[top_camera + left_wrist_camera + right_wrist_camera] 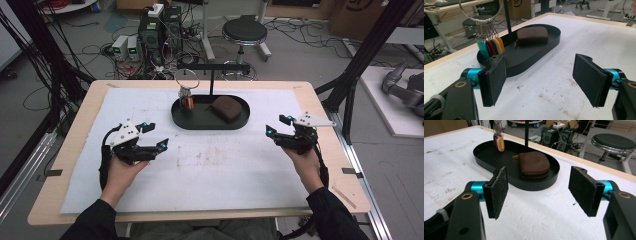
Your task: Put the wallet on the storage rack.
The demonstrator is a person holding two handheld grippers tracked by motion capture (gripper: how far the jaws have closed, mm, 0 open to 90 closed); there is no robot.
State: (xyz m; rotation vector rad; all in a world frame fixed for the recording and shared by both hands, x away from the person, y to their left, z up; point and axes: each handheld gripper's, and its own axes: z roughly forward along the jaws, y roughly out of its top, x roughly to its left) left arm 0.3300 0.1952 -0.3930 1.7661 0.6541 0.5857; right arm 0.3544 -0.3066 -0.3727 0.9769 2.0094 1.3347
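left gripper (159, 136): jaws spread, nothing between, low over the desk (225, 170).
right gripper (274, 126): jaws spread, nothing between.
brown pouch (226, 108): lies flat in the right half of the black tray (200, 121), beyond both grippers.
key ring (186, 90): hangs over the tray's left end.
nearer hand: the right, by my reading; the pouch lies ahead and inward of its jaws.

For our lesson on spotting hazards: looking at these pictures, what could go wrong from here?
1. The key ring hangs on the stand over the black tray; a reaching hand-held gripper might knock it swinging or off.
2. The brown pouch lies close to the tray wall, so a jaw could catch the rim.
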